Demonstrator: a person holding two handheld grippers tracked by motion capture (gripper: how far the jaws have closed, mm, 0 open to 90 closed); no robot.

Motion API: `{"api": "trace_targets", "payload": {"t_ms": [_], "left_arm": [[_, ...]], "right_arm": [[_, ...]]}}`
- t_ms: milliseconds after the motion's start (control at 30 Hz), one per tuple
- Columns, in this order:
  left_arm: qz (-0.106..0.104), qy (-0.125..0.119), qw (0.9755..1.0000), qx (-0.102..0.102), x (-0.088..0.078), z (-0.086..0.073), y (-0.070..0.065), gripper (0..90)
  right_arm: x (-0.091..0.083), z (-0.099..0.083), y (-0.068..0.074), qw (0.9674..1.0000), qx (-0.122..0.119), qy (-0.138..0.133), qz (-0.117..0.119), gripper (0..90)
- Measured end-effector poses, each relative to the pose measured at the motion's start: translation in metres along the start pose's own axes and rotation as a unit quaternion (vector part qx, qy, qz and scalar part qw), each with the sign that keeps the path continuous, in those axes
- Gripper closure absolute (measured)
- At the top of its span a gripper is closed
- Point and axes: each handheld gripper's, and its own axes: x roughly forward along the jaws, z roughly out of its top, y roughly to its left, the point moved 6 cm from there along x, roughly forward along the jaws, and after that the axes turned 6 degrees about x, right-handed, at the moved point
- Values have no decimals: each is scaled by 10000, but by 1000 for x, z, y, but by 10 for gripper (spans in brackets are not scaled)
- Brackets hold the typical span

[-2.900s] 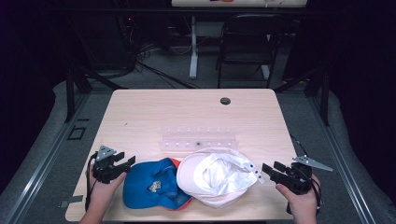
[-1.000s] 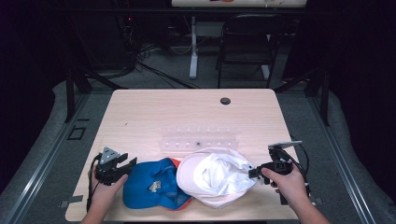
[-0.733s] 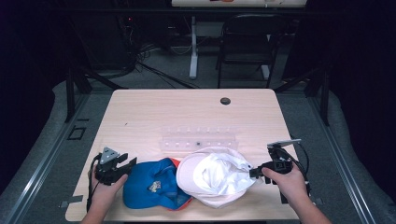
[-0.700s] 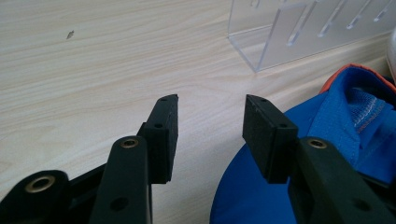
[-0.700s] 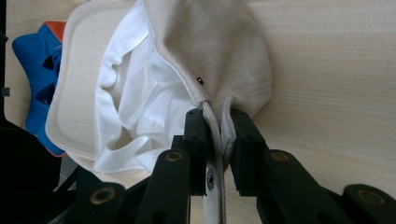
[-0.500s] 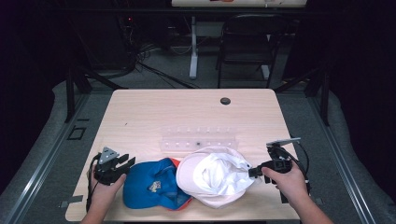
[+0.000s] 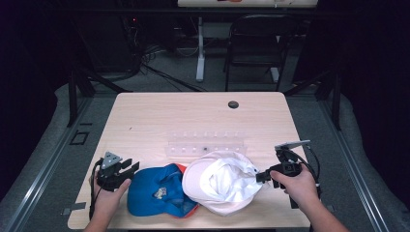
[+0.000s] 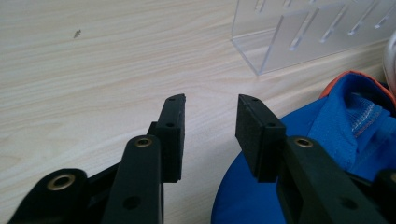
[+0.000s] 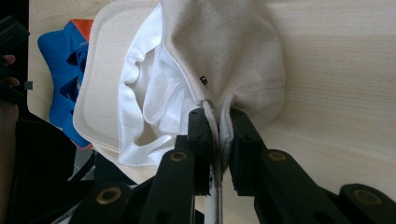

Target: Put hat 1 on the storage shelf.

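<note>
A white cap (image 7: 220,181) lies upside down at the table's front, overlapping a blue cap (image 7: 154,191) with orange trim to its left. My right gripper (image 7: 258,176) is at the white cap's right edge; in the right gripper view the right gripper (image 9: 218,116) is shut on the white cap's (image 9: 224,51) rim fabric, which is pinched between the jaws. My left gripper (image 7: 133,166) rests at the blue cap's left edge. In the left gripper view the left gripper (image 8: 210,109) is open and its jaws have just been opening, with nothing between them; the blue cap (image 8: 327,140) lies under the right-hand jaw.
A clear acrylic rack (image 7: 205,145) stands mid-table just behind the caps, also seen as the rack (image 8: 308,32) ahead of the left jaws. A black grommet (image 7: 233,104) sits near the far edge of the wooden table (image 7: 145,116). A chair (image 7: 254,43) stands beyond it.
My right gripper moved left from the table's right edge to the white cap and closed on its rim. The left gripper stayed beside the blue cap.
</note>
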Motion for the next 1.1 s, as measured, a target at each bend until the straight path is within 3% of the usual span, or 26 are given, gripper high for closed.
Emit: {"api": "trace_targets", "payload": {"t_ms": [233, 300, 333, 400, 567, 700, 833, 1100], "left_arm": [[28, 77, 9999, 70, 1, -1, 0, 680], [-9, 56, 10000, 62, 1, -1, 1, 694], [-22, 21, 10000, 57, 1, -1, 2, 694], [-19, 30, 10000, 49, 0, -2, 3, 692], [-5, -31, 10000, 22, 1, -2, 4, 682], [-7, -25, 10000, 74, 2, -3, 2, 650], [3, 50, 9999, 135, 3, -3, 0, 616], [-133, 128, 9997, 141, 2, -4, 0, 702]], "right_arm": [[-4, 0, 7, 9997, 144, 86, 150, 813], [-8, 2, 10, 9998, 34, 71, 205, 813], [-7, 3, 13, 9997, 110, -23, 234, 812], [-10, 3, 14, 9997, 51, 70, 212, 813], [-13, 4, 20, 9997, 184, 59, 169, 814], [-18, 7, 27, 9999, 3, 44, -138, 812], [-21, 9, 32, 9996, -96, 74, -257, 813], [-32, 11, 51, 9976, -317, 177, -590, 814]]}}
